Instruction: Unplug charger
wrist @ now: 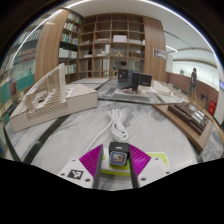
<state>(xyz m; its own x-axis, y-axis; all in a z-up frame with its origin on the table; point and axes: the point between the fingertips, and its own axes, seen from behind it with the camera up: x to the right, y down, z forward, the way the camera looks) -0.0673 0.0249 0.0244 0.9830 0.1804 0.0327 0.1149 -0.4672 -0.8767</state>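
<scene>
A small dark charger (119,154) with a bluish face sits between my two fingers, pressed by the magenta pads (95,160) on both sides. Its white cable (120,124) runs forward from it in loops over the marble table (90,130). Under the charger shows a white and yellow-green base (118,172); whether the charger is still seated in it I cannot tell. My gripper (119,160) is shut on the charger, low over the table's near edge.
A slatted wooden rack (45,100) lies ahead on the left. Dark boxes (128,78) stand at the table's far end. A wooden tray (192,120) is on the right. Bookshelves (110,45) line the back wall, with a person (194,80) far right.
</scene>
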